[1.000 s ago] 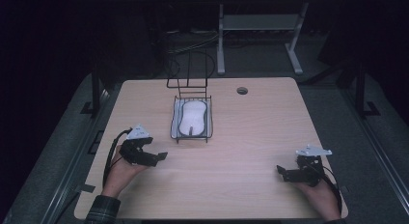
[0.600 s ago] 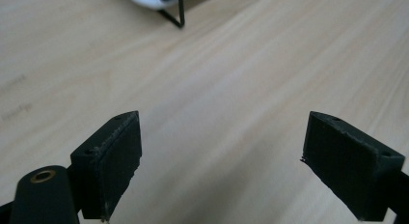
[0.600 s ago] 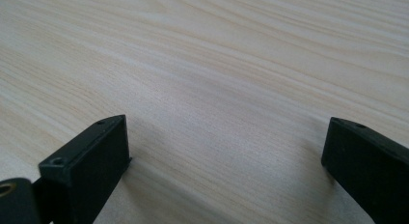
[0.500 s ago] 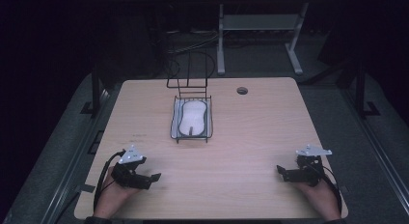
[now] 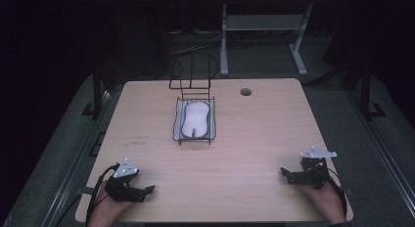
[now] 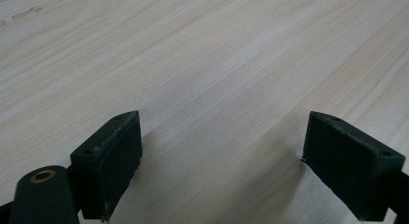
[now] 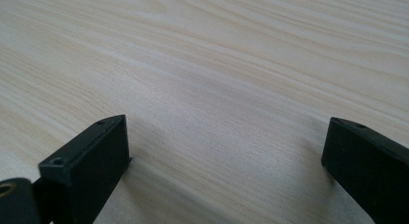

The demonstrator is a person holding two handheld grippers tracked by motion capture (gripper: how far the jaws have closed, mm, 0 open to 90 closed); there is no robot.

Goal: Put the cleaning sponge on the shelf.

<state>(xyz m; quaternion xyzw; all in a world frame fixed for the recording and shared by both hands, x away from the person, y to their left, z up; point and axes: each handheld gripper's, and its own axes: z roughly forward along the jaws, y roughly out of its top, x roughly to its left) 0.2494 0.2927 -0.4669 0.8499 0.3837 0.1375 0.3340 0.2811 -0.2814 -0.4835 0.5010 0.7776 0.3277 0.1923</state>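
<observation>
Since a second earlier, the left tool (image 5: 147, 190) had drawn back from the middle of the table's left side toward the near left corner, while the right tool (image 5: 286, 173) had kept its place near the near right corner. Both sat low over the light wooden table (image 5: 259, 134), each held by a hand at the near edge.

Seen along its own jaws, the left tool (image 6: 222, 151) was released, the two black jaws standing wide apart with bare wood grain between them. The right tool (image 7: 224, 156) was likewise released, its jaws spread wide over bare wood.

At the middle of the table, closer to the far edge, a black wire rack (image 5: 195, 120) stood with a white oval dish (image 5: 196, 120) lying flat in its tray. The dish's long axis ran from the near edge toward the far edge. A taller wire frame (image 5: 191, 76) rose at the rack's far end. Rack and dish lay well apart from both tools, farther in and between them. A small round hole (image 5: 245, 92) showed in the table near the far edge, right of the rack.
</observation>
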